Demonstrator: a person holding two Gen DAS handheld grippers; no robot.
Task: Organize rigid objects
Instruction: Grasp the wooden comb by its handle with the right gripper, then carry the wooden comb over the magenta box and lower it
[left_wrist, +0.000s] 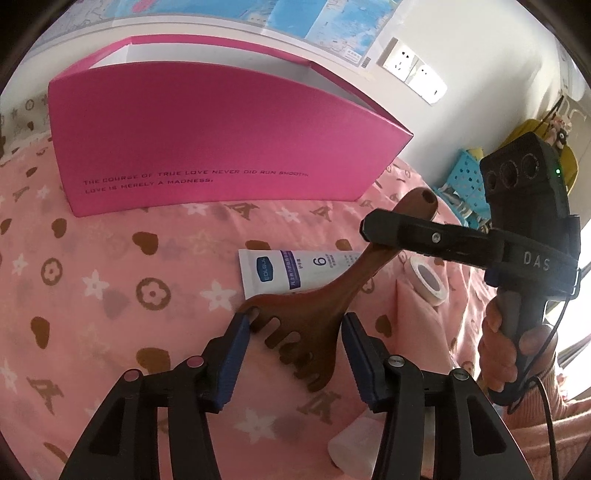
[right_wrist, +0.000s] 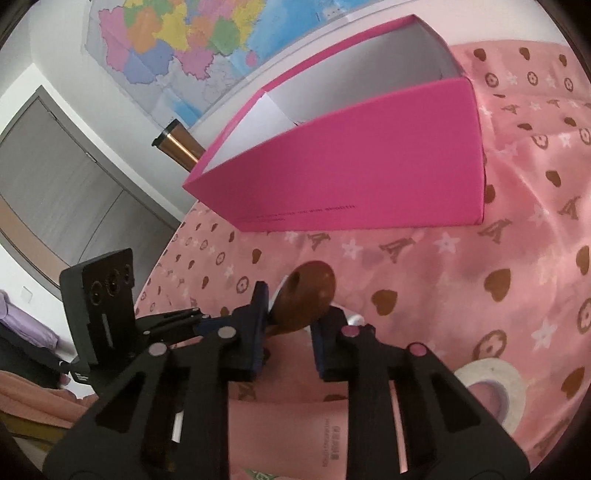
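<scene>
between the right gripper (right_wrist: 290, 325) pads, wooden comb (left_wrist: 314, 314); teeth toward camera

a home bedroom: pink patterned bedsheet (left_wrist: 110, 258), wall map (right_wrist: 177, 44), wall sockets (left_wrist: 413, 68), grey wardrobe doors (right_wrist: 55, 177)

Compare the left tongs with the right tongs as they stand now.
The left tongs are spread open around the toothed end of the wooden comb, while the right tongs are shut on its handle. The left tongs' fingers show blue pads from behind; the right tongs appear side-on in the left view. Both are black, hand-held, and over the pink sheet.
</scene>
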